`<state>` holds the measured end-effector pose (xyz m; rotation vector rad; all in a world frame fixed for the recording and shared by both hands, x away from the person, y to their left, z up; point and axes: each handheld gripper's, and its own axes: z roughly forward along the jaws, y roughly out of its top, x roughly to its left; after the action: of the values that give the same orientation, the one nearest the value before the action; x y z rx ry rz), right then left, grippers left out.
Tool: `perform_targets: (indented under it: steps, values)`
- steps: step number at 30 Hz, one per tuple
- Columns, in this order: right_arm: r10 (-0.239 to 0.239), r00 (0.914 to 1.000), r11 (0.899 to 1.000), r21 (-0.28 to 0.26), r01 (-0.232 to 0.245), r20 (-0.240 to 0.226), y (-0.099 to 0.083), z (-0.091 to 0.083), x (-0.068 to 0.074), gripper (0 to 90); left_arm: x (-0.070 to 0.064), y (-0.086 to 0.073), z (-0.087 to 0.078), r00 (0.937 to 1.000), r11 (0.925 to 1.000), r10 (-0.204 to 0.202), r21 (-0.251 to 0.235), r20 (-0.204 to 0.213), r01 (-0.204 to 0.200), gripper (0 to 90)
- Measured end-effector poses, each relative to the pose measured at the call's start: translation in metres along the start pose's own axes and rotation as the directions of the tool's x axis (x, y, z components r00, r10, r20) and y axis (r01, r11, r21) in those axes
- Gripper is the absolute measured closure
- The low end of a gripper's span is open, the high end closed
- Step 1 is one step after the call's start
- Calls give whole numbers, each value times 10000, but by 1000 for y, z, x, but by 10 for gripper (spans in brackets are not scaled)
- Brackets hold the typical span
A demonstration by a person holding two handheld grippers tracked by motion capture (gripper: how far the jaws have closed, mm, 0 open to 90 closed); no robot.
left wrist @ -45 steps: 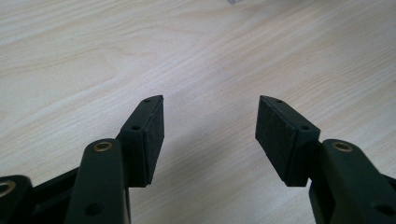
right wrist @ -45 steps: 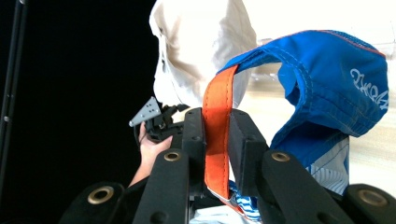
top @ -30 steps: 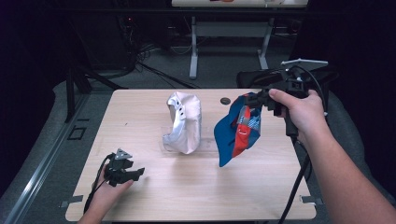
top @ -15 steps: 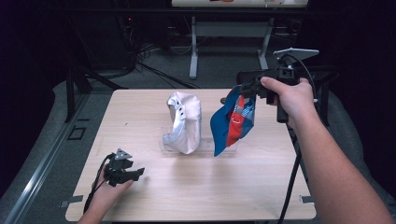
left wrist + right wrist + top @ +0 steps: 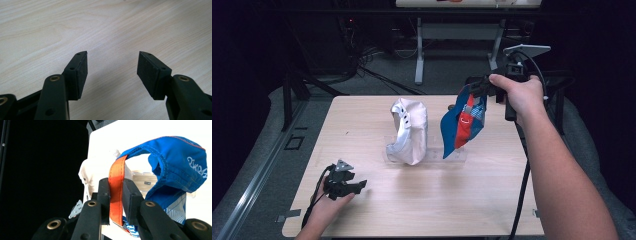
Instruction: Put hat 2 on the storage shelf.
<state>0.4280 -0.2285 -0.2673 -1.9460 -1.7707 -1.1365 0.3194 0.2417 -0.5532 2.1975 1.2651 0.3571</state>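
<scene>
Blue cap [image 5: 463,125] is hanging above the table [image 5: 362,125], beside the white cap [image 5: 408,131] — the right gripper [image 5: 477,87] is pinching its orange strap [image 5: 116,192], likely for carrying. Left gripper [image 5: 343,183] is resting low, jaws spread — idle.

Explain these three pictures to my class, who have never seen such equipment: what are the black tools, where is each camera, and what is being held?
A person holds a hand-worked two-jaw gripper in each hand. One camera looks down on the wooden table; one rides on each gripper, looking along its black jaws. The right gripper is shut on the orange strap of a blue cap, lifting it above the table. The left gripper rests low near the table's front edge, jaws open with bare wood between them. A white cap stands on a clear stand.
</scene>
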Motion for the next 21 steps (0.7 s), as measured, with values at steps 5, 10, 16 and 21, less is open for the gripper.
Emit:
perform_targets:
  steps: [5,10,16,21]
  values:
    - [-6,10000,10000,-29,6,-1,3,4,-1,779,0,0,0,10000,9999,-33,-110,-60,32,425]
    - [-43,10000,10000,-4,43,76,5,5,-2,779,1,-1,0,10000,10000,-28,-63,-61,28,425]
    - [36,9999,10000,-90,-35,111,6,-1,-5,779,1,-1,0,10000,10000,-47,-18,-38,47,425]
    - [13,9997,9999,-107,-10,240,6,-3,-11,778,1,-1,1,9999,10000,-62,-52,-93,62,425]
